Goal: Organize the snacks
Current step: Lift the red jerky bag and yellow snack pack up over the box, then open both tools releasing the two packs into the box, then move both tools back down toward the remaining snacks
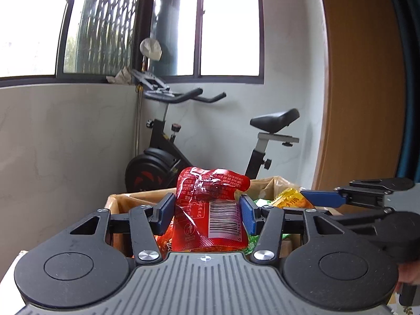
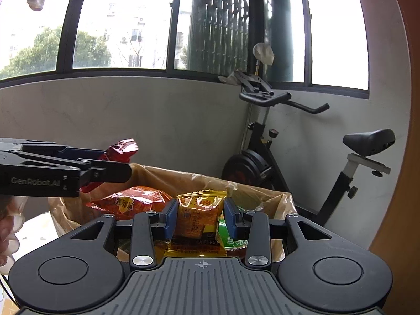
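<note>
The red snack packet (image 1: 210,210) stands roughly upright between the blue pads of the left gripper (image 1: 207,210), its long axis running from the camera side up and away; its crumpled top flops over toward the right pad; its back faces the lens, a white barcode label low on the right; the foil is glossy, creased and puffed. The jaws are closed on its middle, one pad pressing each side edge. In the right wrist view the same packet (image 2: 119,151) pokes out past the left gripper (image 2: 105,168), its crimped end pointing right, held above the box.

The right gripper (image 2: 200,219) grips a yellow-orange snack packet (image 2: 199,220); that packet stands upright too, long axis vertical, serrated top edge uppermost, printed face toward the camera; the jaws are narrowed onto its two side edges, and its lower end reaches down to the gripper body. In the left wrist view the right gripper (image 1: 328,199) reaches in from the right with the packet (image 1: 291,199) at its tip.

Both packets hang over a cardboard box (image 2: 262,191) lined with a thin, wrinkled, translucent bag; inside lie a large orange-red bag (image 2: 131,200) to the left and a green packet (image 2: 233,239) to the right. Behind stands a black exercise bike (image 1: 168,155) against a pale grey wall (image 1: 65,144).
</note>
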Available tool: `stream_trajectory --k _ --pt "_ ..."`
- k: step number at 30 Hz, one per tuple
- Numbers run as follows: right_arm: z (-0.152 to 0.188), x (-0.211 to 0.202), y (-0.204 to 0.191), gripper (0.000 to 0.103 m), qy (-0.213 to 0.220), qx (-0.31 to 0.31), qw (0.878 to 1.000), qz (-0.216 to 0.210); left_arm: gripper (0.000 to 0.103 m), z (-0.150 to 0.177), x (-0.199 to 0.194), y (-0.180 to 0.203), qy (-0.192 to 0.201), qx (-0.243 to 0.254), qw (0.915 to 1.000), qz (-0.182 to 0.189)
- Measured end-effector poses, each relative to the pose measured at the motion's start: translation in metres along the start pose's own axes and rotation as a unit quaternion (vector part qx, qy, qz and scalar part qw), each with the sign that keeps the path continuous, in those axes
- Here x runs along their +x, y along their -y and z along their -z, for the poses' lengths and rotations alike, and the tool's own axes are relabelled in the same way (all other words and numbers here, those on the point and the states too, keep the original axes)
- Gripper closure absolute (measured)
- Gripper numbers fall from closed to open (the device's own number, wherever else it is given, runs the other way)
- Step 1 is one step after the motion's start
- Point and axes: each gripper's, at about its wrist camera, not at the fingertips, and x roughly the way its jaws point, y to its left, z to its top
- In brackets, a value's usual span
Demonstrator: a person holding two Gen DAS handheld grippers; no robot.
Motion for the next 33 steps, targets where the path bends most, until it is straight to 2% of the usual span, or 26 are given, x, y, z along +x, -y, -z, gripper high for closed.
stream_trajectory --k 4,8,13,19,22,28,33 --pt "0.006 0.003 0.003 0.064 -0.011 0.017 1.000 0.005 0.027 0.005 0.006 -0.011 -0.034 -0.035 0.9987 0.012" --pt "0.012 -0.017 0.008 0.054 0.007 0.033 0.999 0.002 0.015 0.012 -0.013 -0.028 -0.021 -0.064 0.9977 0.009" --pt "0.022 -0.035 0.013 0.050 0.000 0.055 0.998 0.005 0.015 0.014 -0.031 -0.040 -0.034 -0.065 0.9973 -0.010" --pt "0.038 -0.067 0.014 0.047 0.010 0.089 0.996 0.008 0.011 0.020 -0.069 -0.050 -0.037 -0.016 0.9989 -0.024" --pt "0.048 -0.079 0.011 0.046 0.013 0.094 0.995 0.011 0.011 0.027 -0.088 -0.056 -0.044 -0.009 0.9985 -0.030" --pt "0.074 -0.092 0.003 0.046 -0.005 0.091 0.996 0.015 0.011 0.057 -0.115 -0.074 -0.065 -0.042 0.9956 -0.053" --pt "0.102 -0.093 -0.005 0.046 -0.036 0.098 0.994 0.012 0.011 0.091 -0.122 -0.088 -0.095 -0.079 0.9892 -0.078"
